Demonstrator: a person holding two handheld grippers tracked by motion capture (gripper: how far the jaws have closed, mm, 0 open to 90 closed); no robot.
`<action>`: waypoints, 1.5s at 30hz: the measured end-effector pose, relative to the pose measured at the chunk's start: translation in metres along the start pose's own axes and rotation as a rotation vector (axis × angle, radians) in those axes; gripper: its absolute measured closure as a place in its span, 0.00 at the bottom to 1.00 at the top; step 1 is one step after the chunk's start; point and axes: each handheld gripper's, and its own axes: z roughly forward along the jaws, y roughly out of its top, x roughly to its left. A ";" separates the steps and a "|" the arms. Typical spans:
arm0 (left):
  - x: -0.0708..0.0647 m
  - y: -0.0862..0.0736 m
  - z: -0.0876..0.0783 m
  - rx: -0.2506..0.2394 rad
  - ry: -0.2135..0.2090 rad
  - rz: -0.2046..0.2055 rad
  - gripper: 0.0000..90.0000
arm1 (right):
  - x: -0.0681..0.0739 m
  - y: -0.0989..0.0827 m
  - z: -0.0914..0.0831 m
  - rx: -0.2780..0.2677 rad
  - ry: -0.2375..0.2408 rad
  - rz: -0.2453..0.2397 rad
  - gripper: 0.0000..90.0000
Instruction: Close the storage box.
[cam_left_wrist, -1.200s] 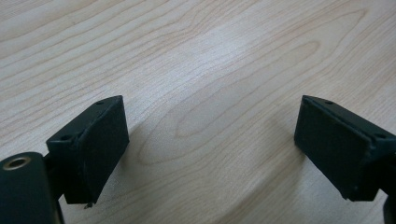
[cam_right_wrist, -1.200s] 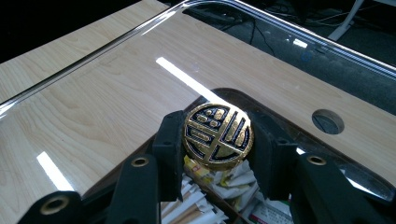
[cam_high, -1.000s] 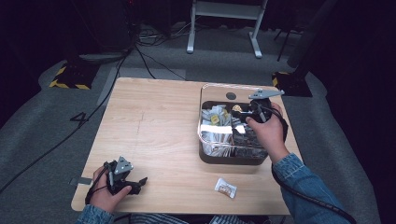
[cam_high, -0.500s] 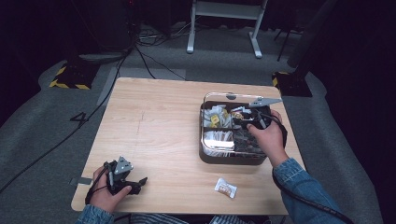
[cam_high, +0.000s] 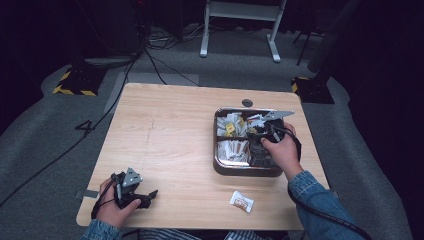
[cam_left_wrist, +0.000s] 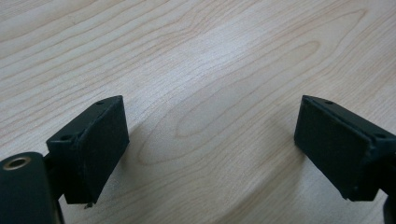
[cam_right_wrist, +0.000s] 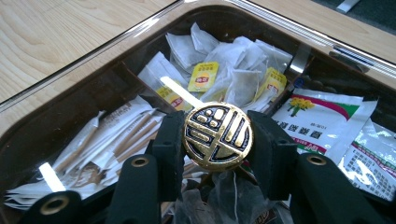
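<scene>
Wood-grain worktop (cam_high: 170, 145) carries a dark box (cam_high: 218, 165) with compartments near its right side, a glass lid over it. In the high view the right tongs (cam_high: 257, 131) sit over the box's middle, the hand behind them. In the right gripper view these tongs (cam_right_wrist: 217, 140) are clamped on a round gold knob (cam_right_wrist: 217, 136), one pad on each side of it, so the lid hangs straight below the grip. Under the glass lie tea bags (cam_right_wrist: 224, 70) toward the far corner, paper sachets (cam_right_wrist: 107, 130) at left and printed packets (cam_right_wrist: 322, 126) at right. The right hand is the near one; the left tongs (cam_high: 135, 192) rest well apart at the worktop's near left corner, jaws apart on nothing (cam_left_wrist: 210, 144). A small packet (cam_high: 242, 201) lies loose on the wood, near the box's front wall.
</scene>
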 end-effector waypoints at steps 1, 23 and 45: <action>0.000 0.000 0.000 0.001 0.002 0.006 0.11 | -0.001 -0.001 0.001 0.001 -0.001 0.000 0.65; 0.000 0.000 0.000 0.001 0.002 0.002 0.11 | -0.010 -0.008 0.016 0.026 0.022 -0.006 0.65; 0.000 -0.001 -0.001 0.002 0.005 -0.003 0.12 | -0.014 -0.012 0.022 -0.005 0.029 -0.012 0.65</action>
